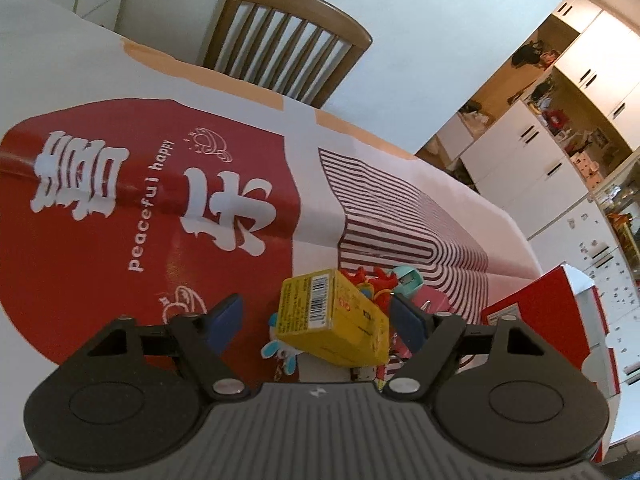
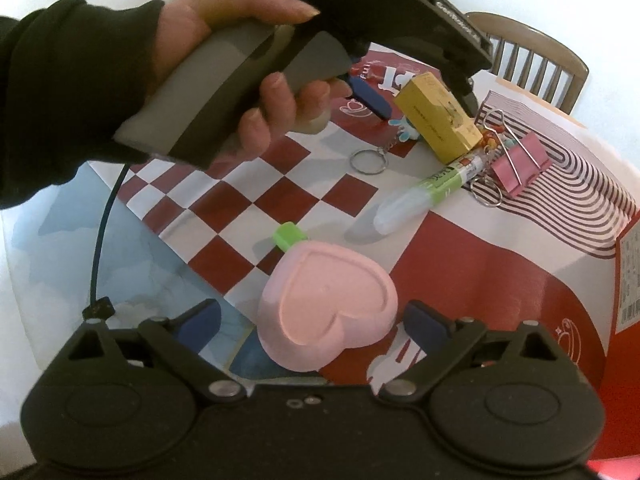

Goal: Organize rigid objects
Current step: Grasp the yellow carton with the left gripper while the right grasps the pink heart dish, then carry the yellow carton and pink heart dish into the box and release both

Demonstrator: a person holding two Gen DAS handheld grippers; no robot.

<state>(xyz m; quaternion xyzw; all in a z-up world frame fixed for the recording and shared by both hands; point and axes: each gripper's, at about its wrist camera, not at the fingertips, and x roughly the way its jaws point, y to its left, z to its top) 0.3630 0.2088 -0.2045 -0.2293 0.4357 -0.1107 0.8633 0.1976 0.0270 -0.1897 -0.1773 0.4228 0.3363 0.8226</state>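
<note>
On the red paper [image 1: 80,280], "peaceful happy".

Yellow box [image 2: 438,118] — printed card, faintly glossy. Heart-shaped case [image 2: 326,306] — smooth matt pink plastic. Binder clip [image 2: 522,168]: pink painted body, bright wire handles. Key ring [image 2: 368,160]: shiny metal. Marker [image 2: 428,192]: glossy plastic, translucent cap. Table covering [image 2: 460,264]: printed paper, slight sheen. Chair [image 1: 288,40]: varnished wood. Sleeve [image 2: 60,92]: dark cloth.

The red-and-white table covering [image 1: 100,264] reads "peaceful happy" beside large white characters.
</note>
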